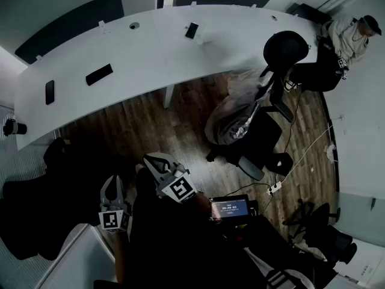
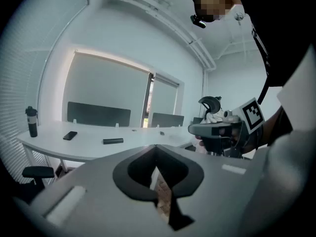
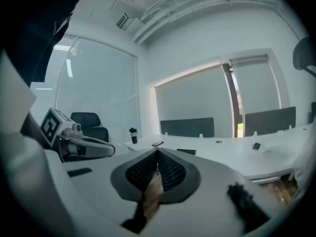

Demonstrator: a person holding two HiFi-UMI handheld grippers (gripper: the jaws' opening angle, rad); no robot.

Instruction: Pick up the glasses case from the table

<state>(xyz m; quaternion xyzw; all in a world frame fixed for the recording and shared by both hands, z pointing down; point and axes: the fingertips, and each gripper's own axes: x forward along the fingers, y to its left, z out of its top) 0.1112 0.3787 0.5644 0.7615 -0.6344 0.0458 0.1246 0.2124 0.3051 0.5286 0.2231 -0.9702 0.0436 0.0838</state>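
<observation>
From the head view, I have both grippers low in the frame over the wood floor, close to my body. The left gripper (image 1: 112, 185) and the right gripper (image 1: 157, 162) sit side by side, and both are well apart from the long white table (image 1: 156, 53). The glasses case (image 1: 99, 74), a slim black bar, lies flat on the table's left part. A black phone (image 1: 49, 92) lies further left, and a second phone (image 1: 191, 30) lies toward the far edge. A dark bottle (image 1: 12, 127) stands at the table's left end. An office chair draped with a clear plastic bag (image 1: 237, 110) stands on the floor to the right.

In the left gripper view, my left gripper (image 2: 156, 148) has its jaws pressed together with nothing between them. Past them the glasses case (image 2: 113, 141) lies on the table, with the phone (image 2: 69, 135) to its left and the bottle (image 2: 32, 121) at the end. The right gripper (image 2: 219, 131) shows at the right.

In the right gripper view, my right gripper (image 3: 158, 152) is likewise closed and empty. The glasses case (image 3: 186, 151) lies on the table just beyond the tips. The left gripper (image 3: 79, 144) shows at the left.
</observation>
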